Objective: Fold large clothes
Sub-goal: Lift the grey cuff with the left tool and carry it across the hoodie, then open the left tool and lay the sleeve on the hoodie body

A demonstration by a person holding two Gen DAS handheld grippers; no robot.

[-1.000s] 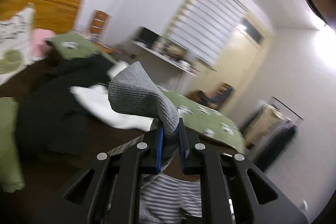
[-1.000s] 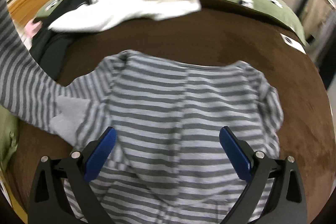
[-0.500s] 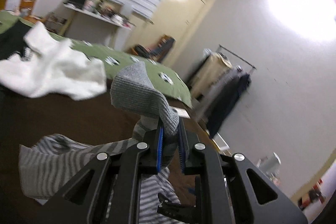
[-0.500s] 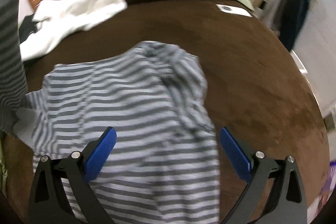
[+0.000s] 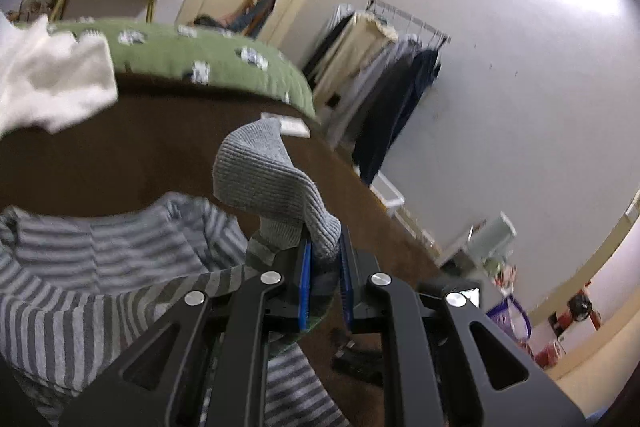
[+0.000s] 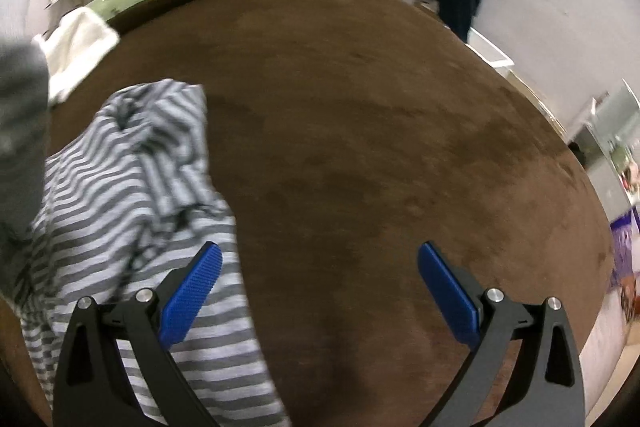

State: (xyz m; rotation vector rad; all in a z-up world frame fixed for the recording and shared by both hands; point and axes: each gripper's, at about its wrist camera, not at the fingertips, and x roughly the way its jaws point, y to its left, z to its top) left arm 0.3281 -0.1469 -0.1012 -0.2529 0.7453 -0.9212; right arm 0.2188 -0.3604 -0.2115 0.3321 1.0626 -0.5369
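Note:
A grey striped sweater (image 6: 132, 187) lies crumpled on the brown bed cover (image 6: 380, 147), at the left of the right wrist view. My left gripper (image 5: 325, 259) is shut on the sweater's plain grey ribbed cuff (image 5: 268, 183) and holds it above the bed; the striped sleeve (image 5: 80, 319) trails down from it. The lifted cuff shows as a grey blur at the left edge of the right wrist view (image 6: 20, 107). My right gripper (image 6: 318, 267) is open and empty, low over the bed, its left finger (image 6: 192, 291) over the sweater's edge.
A white garment (image 5: 48, 83) lies at the far left of the bed, also in the right wrist view (image 6: 76, 47). A green patterned blanket (image 5: 208, 59) covers the far end. A clothes rack with hanging coats (image 5: 384, 75) stands by the wall right of the bed.
Both grippers have swung to the right. The sweater now sits further left in the right wrist view. The left gripper still holds the cuff; the right stays open.

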